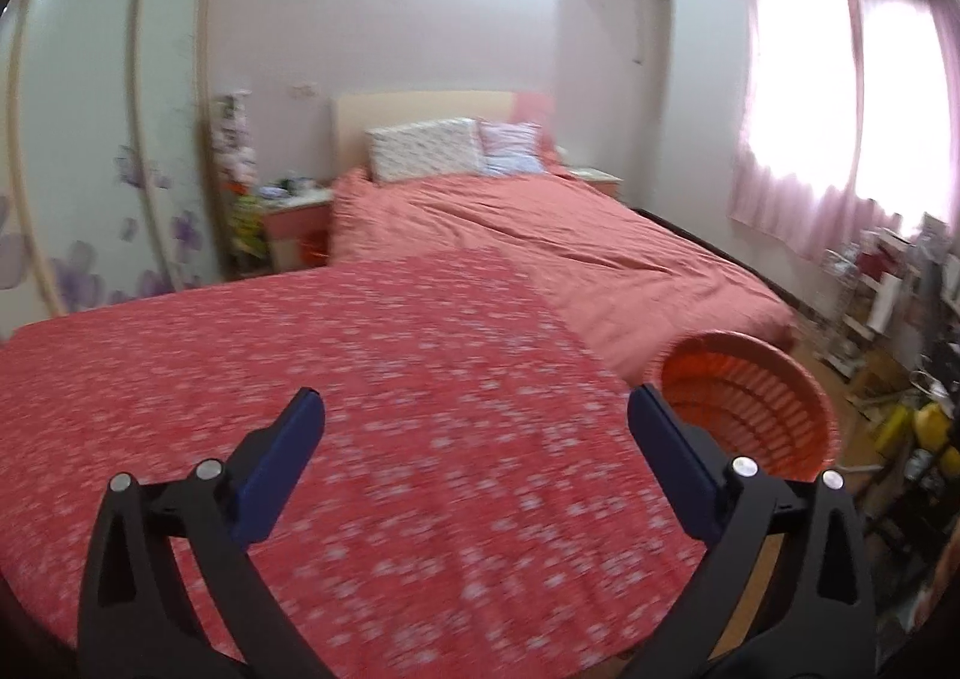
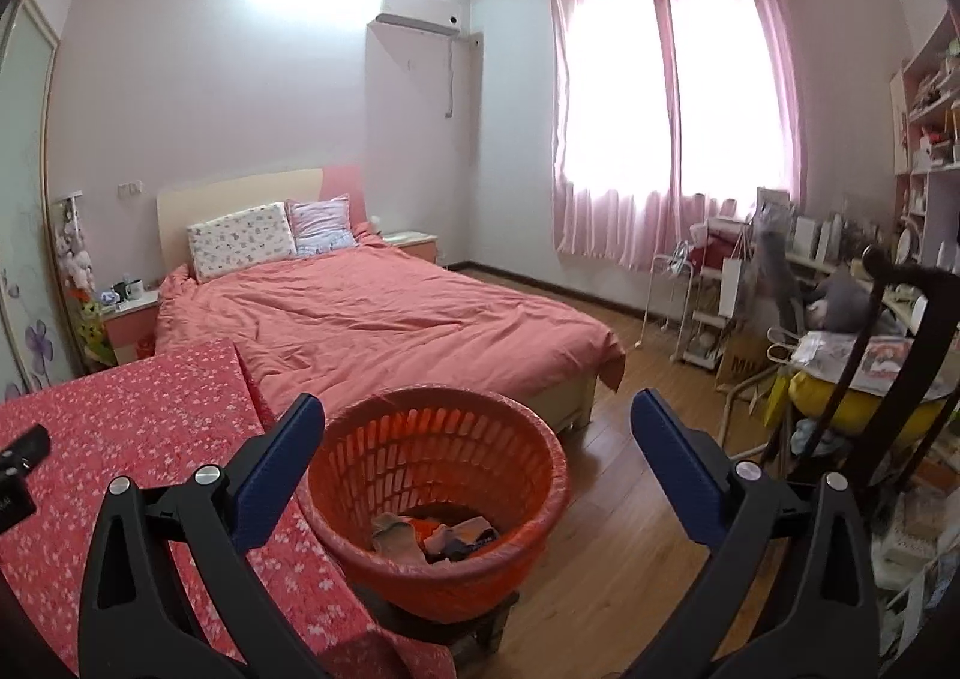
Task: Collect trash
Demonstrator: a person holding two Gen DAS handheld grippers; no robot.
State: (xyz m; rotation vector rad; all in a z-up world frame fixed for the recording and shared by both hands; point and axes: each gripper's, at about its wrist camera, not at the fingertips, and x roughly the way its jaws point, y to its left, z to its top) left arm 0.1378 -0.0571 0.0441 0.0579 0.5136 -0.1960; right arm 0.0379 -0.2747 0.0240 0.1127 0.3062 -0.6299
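Note:
An orange slatted basket [image 2: 438, 505] stands on a low stool by the table's right edge, with a few crumpled items [image 2: 435, 538] lying in its bottom. My right gripper [image 2: 477, 421] is open and empty, hovering above the basket's near side. My left gripper [image 1: 474, 421] is open and empty above the red flowered tablecloth [image 1: 360, 409]. The basket also shows in the left wrist view [image 1: 756, 409], to the right of the gripper. The left wrist view is blurred.
A bed with a salmon cover [image 2: 372, 325] lies beyond the table. A cluttered desk and shelves [image 2: 870, 319] fill the right side. Wooden floor [image 2: 612, 529] lies between bed and desk. A dark object [image 2: 24, 445] shows at the table's left edge.

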